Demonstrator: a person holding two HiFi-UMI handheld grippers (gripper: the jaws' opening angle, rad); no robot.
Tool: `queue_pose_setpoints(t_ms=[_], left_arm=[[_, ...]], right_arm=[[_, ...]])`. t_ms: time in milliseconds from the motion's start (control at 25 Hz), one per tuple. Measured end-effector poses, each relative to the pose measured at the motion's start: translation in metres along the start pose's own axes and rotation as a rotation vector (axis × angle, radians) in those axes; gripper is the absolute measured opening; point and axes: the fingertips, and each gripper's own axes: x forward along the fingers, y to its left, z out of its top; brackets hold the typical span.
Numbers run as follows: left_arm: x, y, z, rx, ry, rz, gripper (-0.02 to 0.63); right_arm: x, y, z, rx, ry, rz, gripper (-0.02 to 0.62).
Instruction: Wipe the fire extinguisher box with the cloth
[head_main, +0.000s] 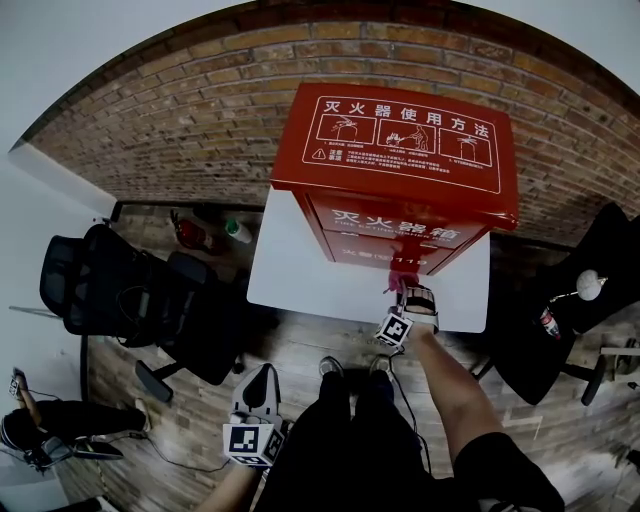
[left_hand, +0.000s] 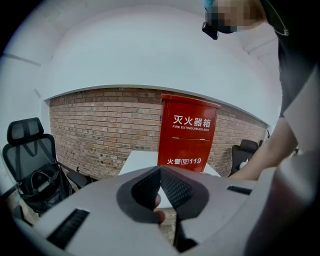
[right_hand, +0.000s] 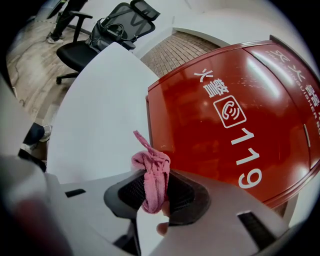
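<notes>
Black mesh office chair (head_main: 100, 290) stands at our far left. Our left gripper (head_main: 260, 388) hangs short of the white bench (head_main: 290, 275), jaws together on nothing. On the bench stands the red metal fire extinguisher box (head_main: 400, 150). Our right gripper (head_main: 413, 295), jaws clamped on the pink cloth (right_hand: 152, 175), is at the box's lower front.

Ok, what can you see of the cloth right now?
The cloth is pink, soft-looking fabric, bunched into a wad with one thin twisted tail sticking up. The right gripper has its tongs shut on its middle, so it pokes out above and hangs below them. It is held over the white table, close to the lower front of the red fire extinguisher box; whether it touches the box can't be told.
</notes>
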Motion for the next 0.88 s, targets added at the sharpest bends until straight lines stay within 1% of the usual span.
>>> queue_pose_setpoints(t_ms=[200,640,880], left_arm=[[0.003,0.000,0.006,0.002,-0.020,-0.010,0.017],[0.008,0.003,0.013,-0.005,-0.043,-0.029,0.017],[0.010,0.001,0.018,-0.006,-0.056,-0.044,0.017]], right_arm=[[-0.003,-0.007,0.001,0.005,-0.003,-0.013,0.109],[-0.010,-0.017,0.001,-0.018,0.003,-0.025,0.109],[-0.018,-0.026,0.002,-0.017,0.001,-0.017,0.109]])
